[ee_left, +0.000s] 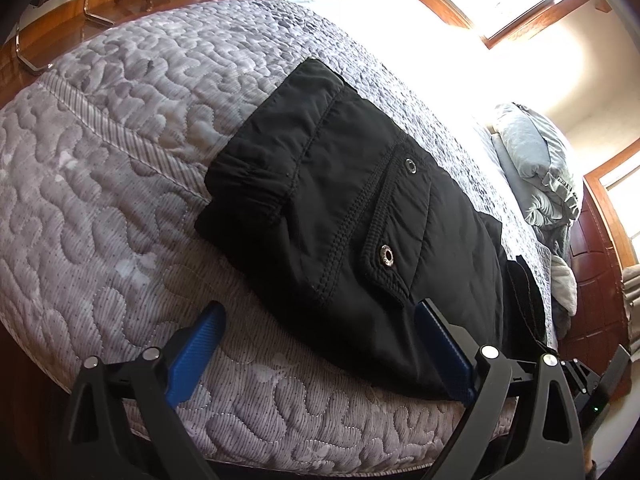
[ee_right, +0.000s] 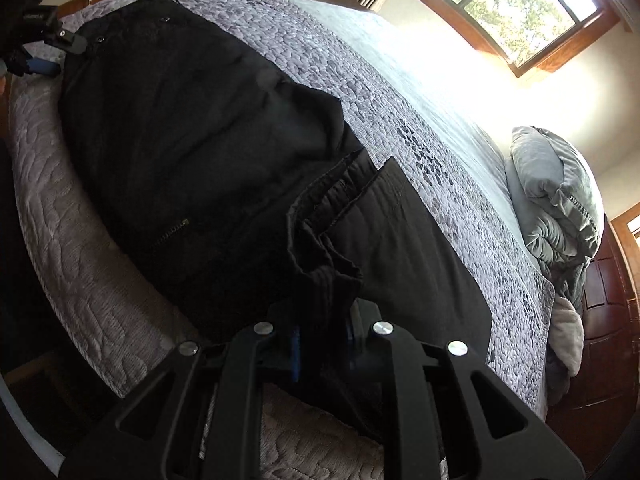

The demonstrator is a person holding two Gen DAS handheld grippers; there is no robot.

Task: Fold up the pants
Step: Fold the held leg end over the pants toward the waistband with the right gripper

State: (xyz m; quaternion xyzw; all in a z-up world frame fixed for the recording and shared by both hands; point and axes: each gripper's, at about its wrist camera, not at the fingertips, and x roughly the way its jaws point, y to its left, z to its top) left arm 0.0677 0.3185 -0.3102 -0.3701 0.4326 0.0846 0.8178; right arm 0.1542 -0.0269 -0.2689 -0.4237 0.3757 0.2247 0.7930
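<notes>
Pants (ee_left: pixel 352 216), black, lie partly folded on the quilted bed (ee_left: pixel 120 184). The right tongs (ee_right: pixel 322 338) pinch a bunched fold of them. The left tongs (ee_left: pixel 316 344) gape wide at their near edge, one finger against the fabric.

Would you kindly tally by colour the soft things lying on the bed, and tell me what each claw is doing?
Black: 1, the pants
Grey: 2, the quilted cover and the pillow
Total: 3
Left claw: open, one finger against the pants' near edge.
Right claw: shut on a bunched fold of the pants.
</notes>
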